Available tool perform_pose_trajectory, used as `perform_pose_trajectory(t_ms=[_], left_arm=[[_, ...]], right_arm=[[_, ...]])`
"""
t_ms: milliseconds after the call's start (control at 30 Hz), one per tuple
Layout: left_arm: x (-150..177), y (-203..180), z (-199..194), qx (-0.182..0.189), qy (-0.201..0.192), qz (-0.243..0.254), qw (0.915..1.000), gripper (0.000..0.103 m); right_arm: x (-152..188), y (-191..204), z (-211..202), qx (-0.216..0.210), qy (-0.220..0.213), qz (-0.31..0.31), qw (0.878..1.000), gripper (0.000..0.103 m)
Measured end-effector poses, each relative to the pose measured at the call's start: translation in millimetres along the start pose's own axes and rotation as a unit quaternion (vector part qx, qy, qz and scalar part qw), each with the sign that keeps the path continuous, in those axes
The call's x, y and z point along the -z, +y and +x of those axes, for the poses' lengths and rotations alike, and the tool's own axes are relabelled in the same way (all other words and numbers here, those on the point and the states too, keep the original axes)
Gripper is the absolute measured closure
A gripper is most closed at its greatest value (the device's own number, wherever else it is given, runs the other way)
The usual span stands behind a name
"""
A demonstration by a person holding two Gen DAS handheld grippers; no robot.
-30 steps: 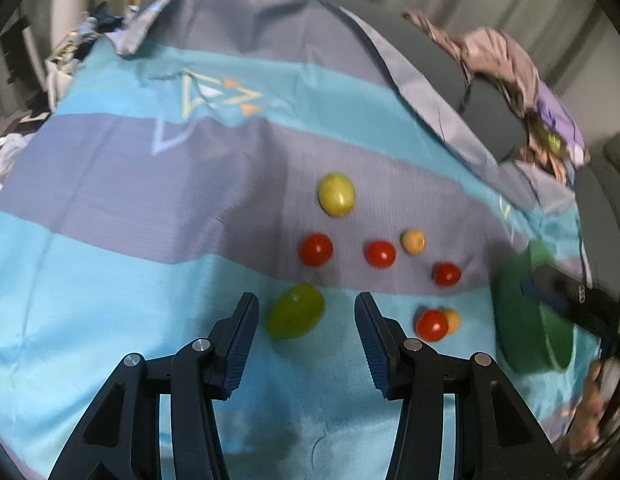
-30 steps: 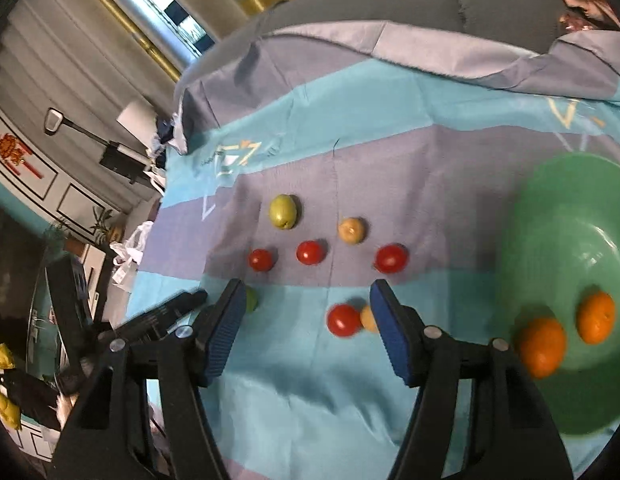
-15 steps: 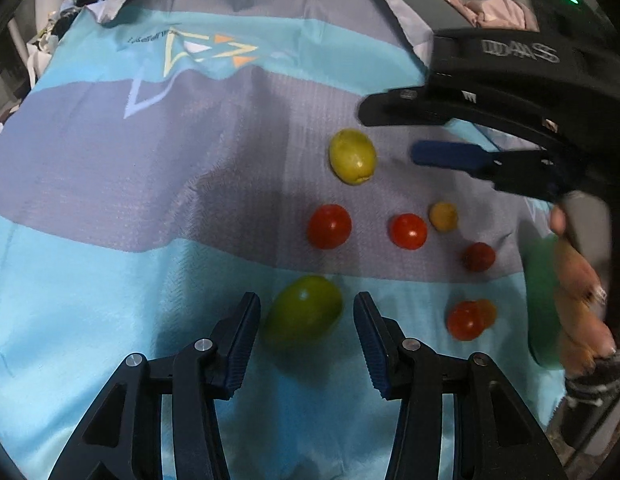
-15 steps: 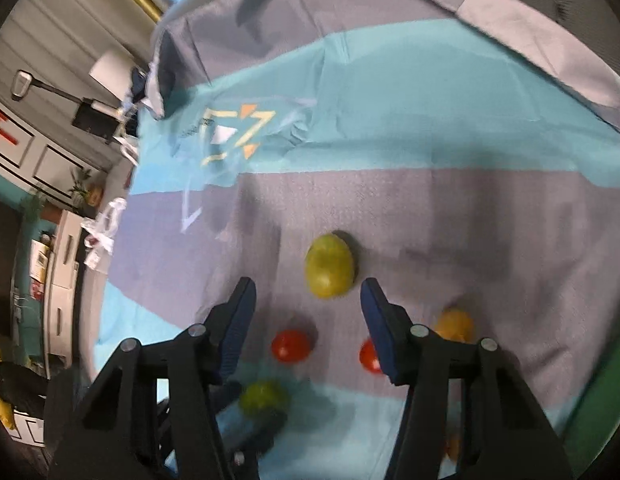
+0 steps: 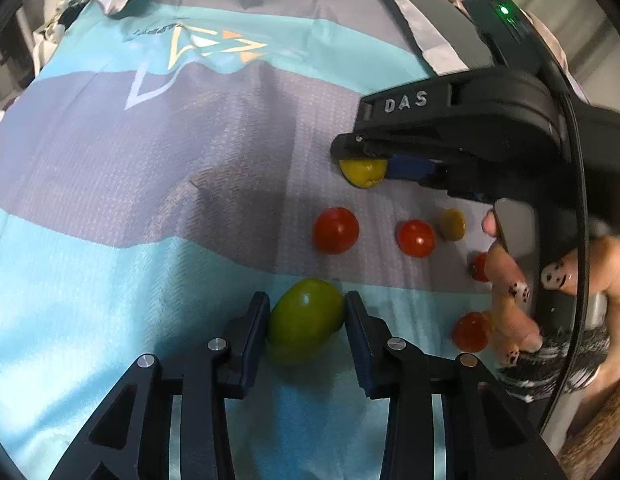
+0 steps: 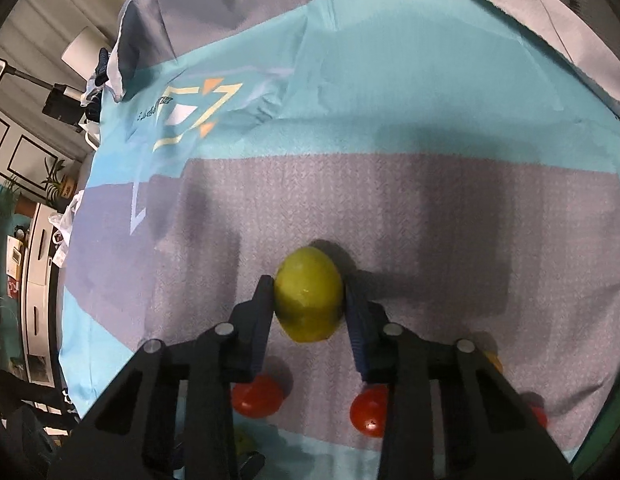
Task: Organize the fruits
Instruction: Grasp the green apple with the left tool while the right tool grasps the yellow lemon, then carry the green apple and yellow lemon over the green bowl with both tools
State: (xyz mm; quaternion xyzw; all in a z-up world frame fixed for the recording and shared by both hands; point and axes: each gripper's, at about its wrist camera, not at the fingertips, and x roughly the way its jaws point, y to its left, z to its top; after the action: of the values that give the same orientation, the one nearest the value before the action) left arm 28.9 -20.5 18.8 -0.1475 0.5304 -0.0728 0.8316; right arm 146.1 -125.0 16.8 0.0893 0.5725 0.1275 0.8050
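Observation:
In the left wrist view my left gripper (image 5: 306, 320) is shut on a green fruit (image 5: 304, 326) that lies on the striped cloth. In the right wrist view my right gripper (image 6: 308, 300) is shut on a yellow-green fruit (image 6: 308, 300) on the grey stripe. That fruit also shows in the left wrist view (image 5: 361, 174), under the right gripper's body (image 5: 461, 132). Red tomatoes (image 5: 335, 230) (image 5: 415, 238) and a small yellow fruit (image 5: 453, 224) lie between the two grippers.
The blue and grey cloth (image 5: 150, 160) covers the surface. More red tomatoes (image 5: 469, 332) lie at the right by the person's hand (image 5: 509, 300). The green bowl's rim (image 6: 605, 436) shows at the lower right of the right wrist view. Furniture (image 6: 34, 280) stands at the left.
Both grippers moved forward and down and closed, the left on the green fruit, the right on the yellow-green fruit. The right gripper swung left from beside the green bowl.

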Motion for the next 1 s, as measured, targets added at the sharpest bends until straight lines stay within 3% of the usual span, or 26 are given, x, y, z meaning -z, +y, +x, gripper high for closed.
perform_pose_trajectory(t_ms=[167,467,667,833,1000], left_arm=[[0,-6,-10,0.005,-0.015,0.011,0.9998,0.065],[8,-14,-36,0.015,-0.041,0.025,0.9987,0.065],[15,-27,-54,0.031,-0.060,0.043,0.9968,0.065],[18,-41,-56,0.046,-0.058,0.056,0.9957,0.065],[22,-46,-57,0.052,-0.060,0.062,0.9949,0.065]], right_arm=[[7,-6,-18,-0.025,-0.018,0.013,0.999,0.068],[54,-18,-98,-0.068,-0.074,0.018,0.995,0.068],[95,-45,-136,-0.059,-0.092,0.068,0.992,0.068],[116,-62,-143,-0.036,-0.079,0.105,0.991,0.068],[135,-72,-138,-0.044,-0.073,0.111,0.990,0.068]])
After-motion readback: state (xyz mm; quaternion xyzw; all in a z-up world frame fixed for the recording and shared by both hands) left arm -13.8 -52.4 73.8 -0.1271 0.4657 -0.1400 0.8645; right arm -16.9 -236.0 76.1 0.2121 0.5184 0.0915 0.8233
